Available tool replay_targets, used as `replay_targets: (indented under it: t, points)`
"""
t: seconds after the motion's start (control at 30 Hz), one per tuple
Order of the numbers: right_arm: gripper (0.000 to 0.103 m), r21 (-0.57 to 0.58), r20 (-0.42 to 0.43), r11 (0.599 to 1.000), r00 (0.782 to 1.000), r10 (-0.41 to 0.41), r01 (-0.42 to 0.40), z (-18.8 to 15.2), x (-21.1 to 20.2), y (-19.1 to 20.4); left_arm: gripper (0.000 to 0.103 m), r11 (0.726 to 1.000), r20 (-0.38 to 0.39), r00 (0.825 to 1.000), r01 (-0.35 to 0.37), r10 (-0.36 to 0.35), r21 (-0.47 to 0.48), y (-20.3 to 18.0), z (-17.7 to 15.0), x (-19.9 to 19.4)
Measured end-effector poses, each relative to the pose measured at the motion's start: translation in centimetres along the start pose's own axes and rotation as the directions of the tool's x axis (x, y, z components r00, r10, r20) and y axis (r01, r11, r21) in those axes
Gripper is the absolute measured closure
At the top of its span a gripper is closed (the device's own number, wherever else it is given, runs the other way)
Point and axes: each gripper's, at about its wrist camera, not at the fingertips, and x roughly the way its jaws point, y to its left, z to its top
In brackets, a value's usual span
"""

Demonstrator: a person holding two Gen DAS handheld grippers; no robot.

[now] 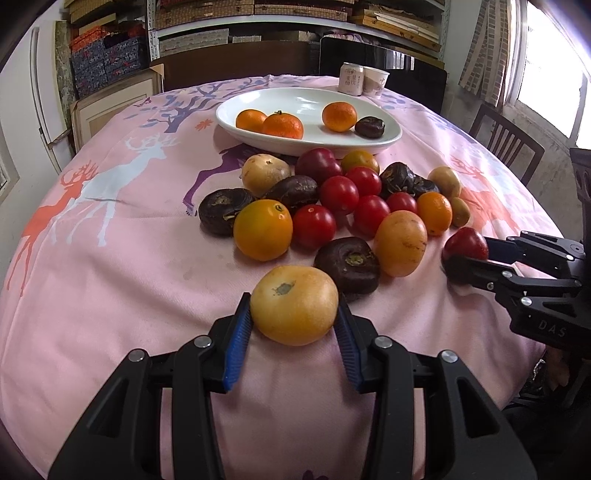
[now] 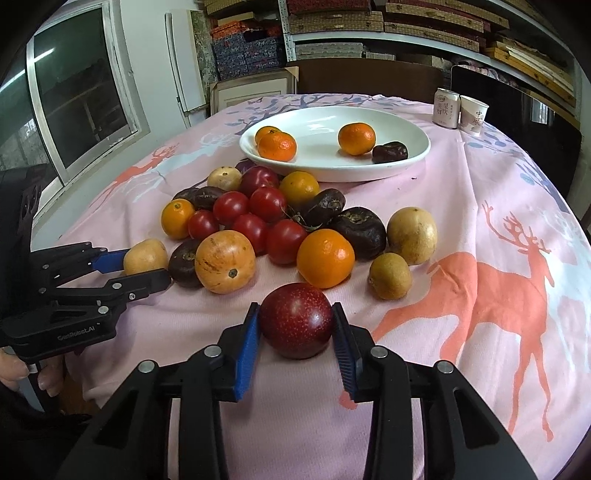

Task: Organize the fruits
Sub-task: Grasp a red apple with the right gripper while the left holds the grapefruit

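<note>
Over the near tablecloth (image 1: 110, 295), both tongs tilt downward, gripping fruit.

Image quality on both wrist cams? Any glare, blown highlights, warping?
Left wrist view: the window at right is blown out white, the white plate carries a soft glare streak, and the table bulges from fisheye. Right wrist view: lighting is even, with the same plate glare, dark vignetted corners, sharp fruit and curved shelving.
</note>
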Motion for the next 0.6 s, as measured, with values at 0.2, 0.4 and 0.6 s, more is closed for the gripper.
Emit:
replay_targets:
  t: [0.2,0.4,0.6]
  points:
    - [0.065,0.003,0.0,1.0,1.0,0.003,-0.003,-0.09,-0.15,-0.11,0.06,1.0,0.002,1.0,-0.013,0.013,-0.002,-0.12,0.29,0.28]
    - [0.065,0.008,0.0,1.0,1.0,0.005,-0.005,-0.18,-0.17,-0.1,0.052,0.999,0.01,0.999,-0.033,0.033,-0.021,0.29,0.72,0.62]
    - [0.065,0.009,0.001,1.0,1.0,0.007,-0.007,-0.19,-0.17,-0.16,0.062,1.0,0.02,0.999,-0.025,0.025,-0.003,-0.06,0.68,0.79]
